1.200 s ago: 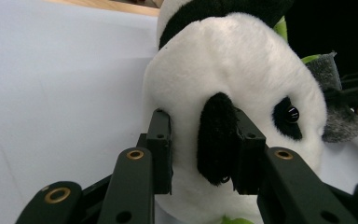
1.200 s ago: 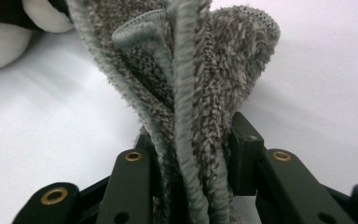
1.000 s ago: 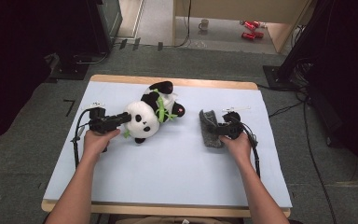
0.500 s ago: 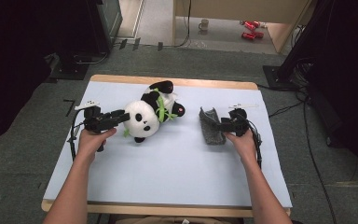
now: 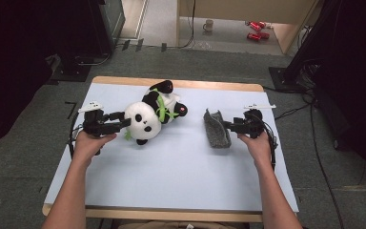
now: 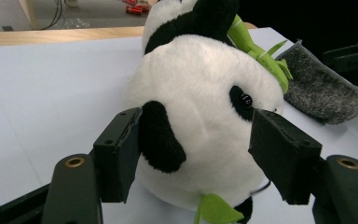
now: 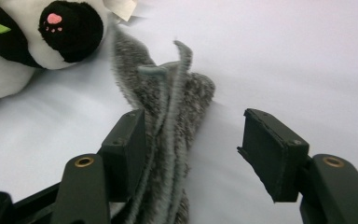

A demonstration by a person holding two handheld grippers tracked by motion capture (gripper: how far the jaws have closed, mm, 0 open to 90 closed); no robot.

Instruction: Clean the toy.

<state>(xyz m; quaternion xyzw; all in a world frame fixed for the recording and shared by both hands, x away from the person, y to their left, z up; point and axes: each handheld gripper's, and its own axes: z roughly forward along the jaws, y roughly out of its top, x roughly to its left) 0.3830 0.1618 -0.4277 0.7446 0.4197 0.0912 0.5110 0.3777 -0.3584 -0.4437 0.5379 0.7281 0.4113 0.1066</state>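
A black-and-white plush panda with green leaves lies on the pale blue table mat. My left gripper is at its left. In the left gripper view the panda's head sits between the jaws of my left gripper, which have just been opening and stand open. A grey fuzzy cloth piece lies to the right of the panda. My right gripper points at it from the right. In the right gripper view the cloth rests against the left jaw of the gripper. The other jaw stands apart after closing slightly.
The mat covers a wooden table with its far edge showing. On the floor beyond are a mug, red cans and cables. Dark equipment stands left and right. The panda's foot lies close to the cloth.
The left jaws have spread wider around the panda's head. The right gripper has let the grey cloth go and shifted right. Both hands have lifted a little.
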